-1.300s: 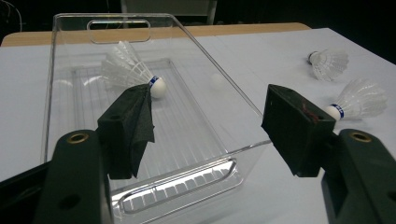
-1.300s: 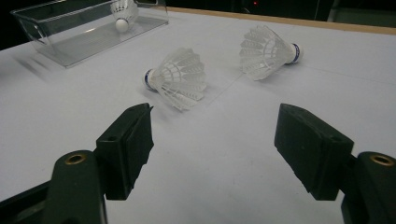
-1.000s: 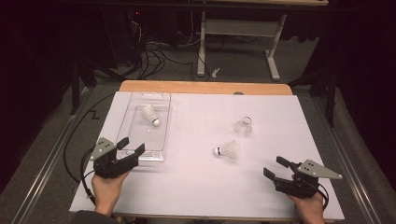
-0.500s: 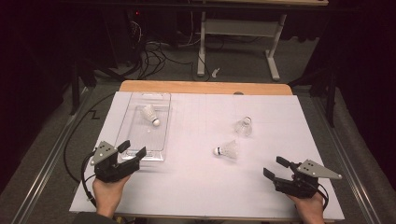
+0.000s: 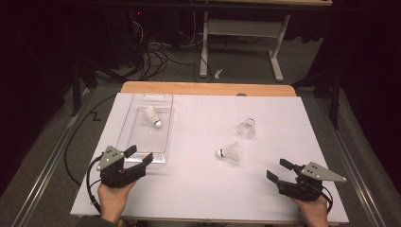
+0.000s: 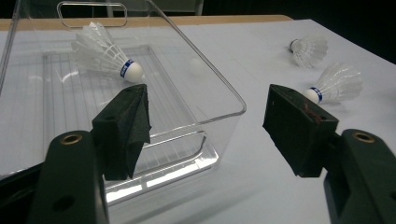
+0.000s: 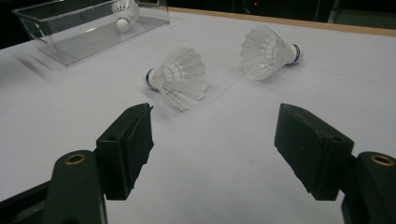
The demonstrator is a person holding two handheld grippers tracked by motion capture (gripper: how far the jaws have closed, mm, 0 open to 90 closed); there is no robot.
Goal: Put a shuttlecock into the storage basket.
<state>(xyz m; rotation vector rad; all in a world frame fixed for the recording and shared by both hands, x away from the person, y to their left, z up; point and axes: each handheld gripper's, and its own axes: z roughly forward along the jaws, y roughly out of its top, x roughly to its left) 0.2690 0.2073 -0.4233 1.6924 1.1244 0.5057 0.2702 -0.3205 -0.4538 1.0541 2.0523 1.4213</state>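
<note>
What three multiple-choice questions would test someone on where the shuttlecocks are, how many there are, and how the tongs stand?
1. Where does the boxed shuttlecock lie?
A. In the clear box
B. On the floor
C. Between the right tongs

2. How many shuttlecocks lie loose on the white sheet?
A. None
B. Two
C. Five

3. How do the left tongs and right tongs stand?
A. Both open
B. Both shut
C. Each holding a shuttlecock

Answers: A, it rests inside the box; B, the near shuttlecock and far shuttlecock; A, their jaws are apart with nothing between.
</note>
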